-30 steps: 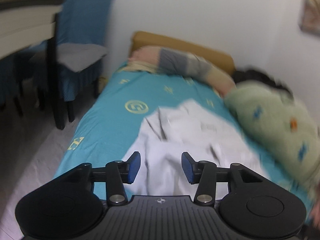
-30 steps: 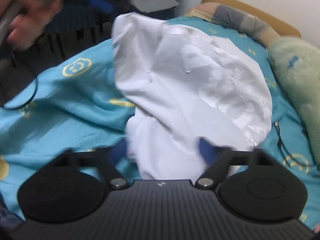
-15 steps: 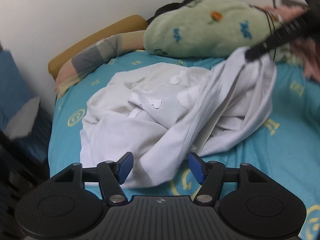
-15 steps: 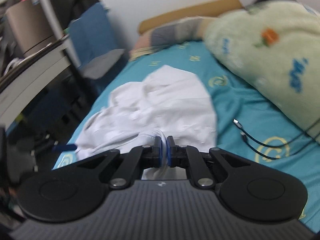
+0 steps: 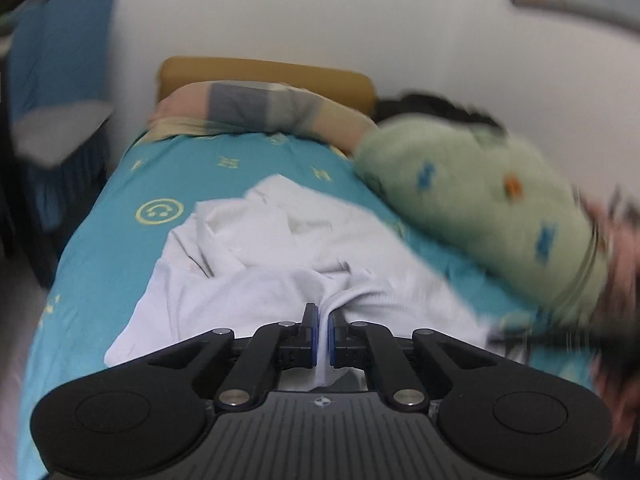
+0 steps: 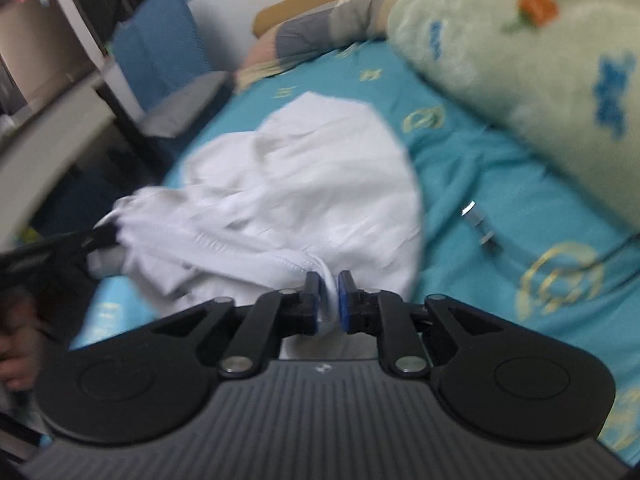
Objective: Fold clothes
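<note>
In your left wrist view, your left gripper [image 5: 323,334] has its blue pads pressed together on a bunched fold of the white garment [image 5: 280,264], pinching it at the edge nearest you. The garment lies crumpled on the bed [image 5: 112,216], which is covered by a turquoise sheet printed with yellow smiley faces and small emblems. Beyond the garment, at the head of the bed, a striped grey and peach pillow [image 5: 256,112] lies against a tan headboard [image 5: 272,76], and behind that stands a plain white wall [image 5: 320,12]. To the right of the garment a pale green plush blanket [image 5: 492,208] with blue and orange motifs is heaped along the wall side of the bed. To the left of the bed stands a blue chair [image 5: 56,64] with a grey seat pad; this edge of the picture is blurred.

In your right wrist view, your right gripper [image 6: 329,298] is likewise closed on a gathered hem of the white garment [image 6: 304,184], which spreads over the bed [image 6: 500,216] ahead of it. At the garment's left edge, the left gripper [image 6: 86,242] shows as a dark blurred shape touching the cloth. A cable with a metal plug [image 6: 478,224] lies on the sheet to the right of the garment, between it and the green blanket [image 6: 532,64]. The blue chair [image 6: 160,52] and a pale desk edge [image 6: 56,140] stand left of the bed.
</note>
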